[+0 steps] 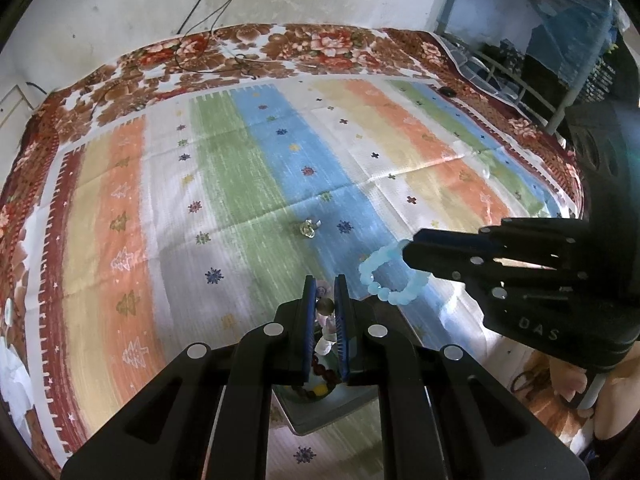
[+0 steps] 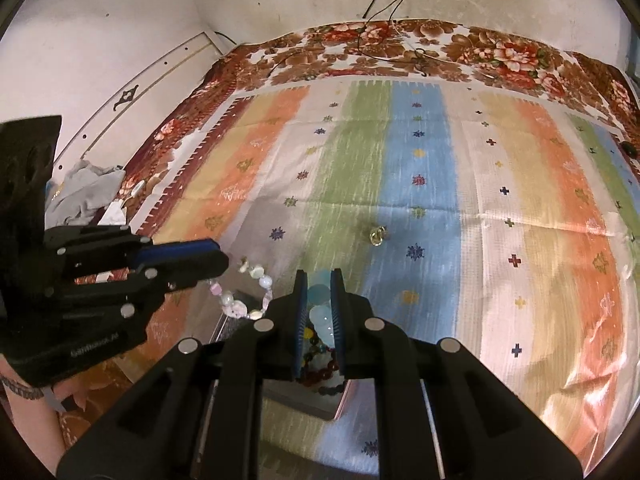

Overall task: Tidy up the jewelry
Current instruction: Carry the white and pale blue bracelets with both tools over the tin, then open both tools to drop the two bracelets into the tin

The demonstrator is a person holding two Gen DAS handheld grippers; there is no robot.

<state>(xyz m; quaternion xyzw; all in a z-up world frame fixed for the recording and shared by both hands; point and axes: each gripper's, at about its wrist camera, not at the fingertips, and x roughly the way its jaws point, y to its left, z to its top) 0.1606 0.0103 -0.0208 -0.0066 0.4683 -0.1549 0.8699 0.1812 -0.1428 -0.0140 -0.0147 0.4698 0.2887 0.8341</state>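
Both claws are clamped on bracelets and held just above a small metal tray [image 2: 240, 320] that sits under their fingertips. The left gripper [image 1: 324, 280] has its jaws drawn narrow on a pale pastel bead bracelet [image 2: 244, 296], which dangles in a loop below and ahead of its tips. The right gripper [image 2: 319, 276] is likewise pinched narrow on a light-blue bead bracelet [image 1: 384, 280], the loop hanging free from its tips. In the tray, directly beneath both claws, lie dark red beads [image 2: 320, 376] and a multicoloured strand — pieces apparently gathered already. Ahead of both claws, well apart on the striped cloth [image 1: 240, 168], rests 1 small clear-yellow ring or charm [image 1: 308, 228], untouched.

The step in hand looks like depositing: 2 bracelets poised over the tray. The next move calls for lowering each loop inside the rim before parting the jaws — beads that drape over the edge could slide out.
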